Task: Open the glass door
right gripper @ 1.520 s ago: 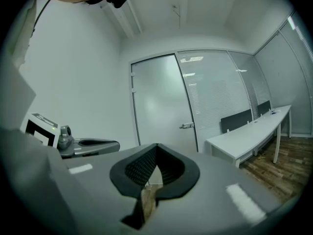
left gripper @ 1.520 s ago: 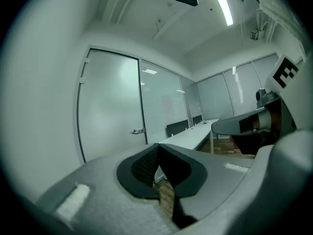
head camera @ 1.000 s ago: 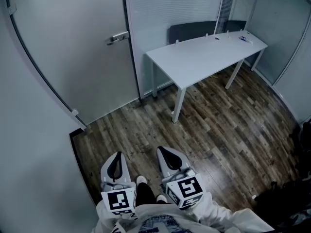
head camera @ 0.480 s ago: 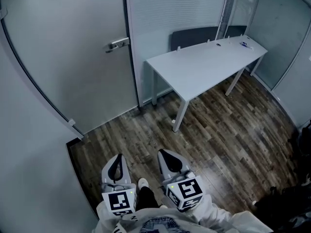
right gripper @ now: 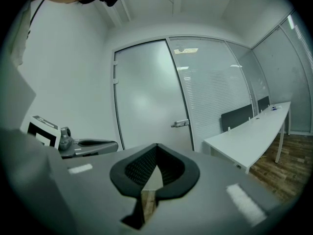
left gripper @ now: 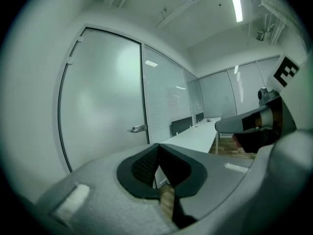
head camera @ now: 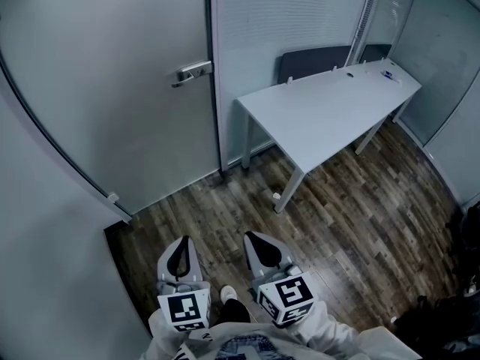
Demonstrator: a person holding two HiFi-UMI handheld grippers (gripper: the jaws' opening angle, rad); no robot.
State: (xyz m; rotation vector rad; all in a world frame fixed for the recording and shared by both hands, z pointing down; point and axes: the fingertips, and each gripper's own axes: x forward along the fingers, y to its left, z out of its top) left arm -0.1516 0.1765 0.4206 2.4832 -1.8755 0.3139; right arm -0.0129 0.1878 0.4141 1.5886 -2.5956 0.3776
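A frosted glass door (head camera: 112, 88) stands closed at the upper left of the head view, with a metal lever handle (head camera: 193, 73) near its right edge. The same glass door (left gripper: 102, 97) and handle (left gripper: 139, 129) show in the left gripper view, and the door (right gripper: 146, 97) with its handle (right gripper: 180, 124) in the right gripper view. My left gripper (head camera: 178, 249) and right gripper (head camera: 257, 241) sit side by side low in the frame, well short of the door. Both are shut with nothing between the jaws. The left gripper (left gripper: 157, 146) and right gripper (right gripper: 156, 147) point toward the door.
A white table (head camera: 330, 111) stands right of the door with dark chairs (head camera: 315, 60) behind it. Frosted glass partitions (head camera: 442, 73) line the right side. A plain wall (head camera: 45, 261) runs along the left. Wood-plank floor (head camera: 337, 223) lies ahead; a shoe (head camera: 229, 294) shows between the grippers.
The door, handle and table have shifted right and slightly nearer in the head view as I walk forward. Both grippers keep their place in the frame and stay shut.
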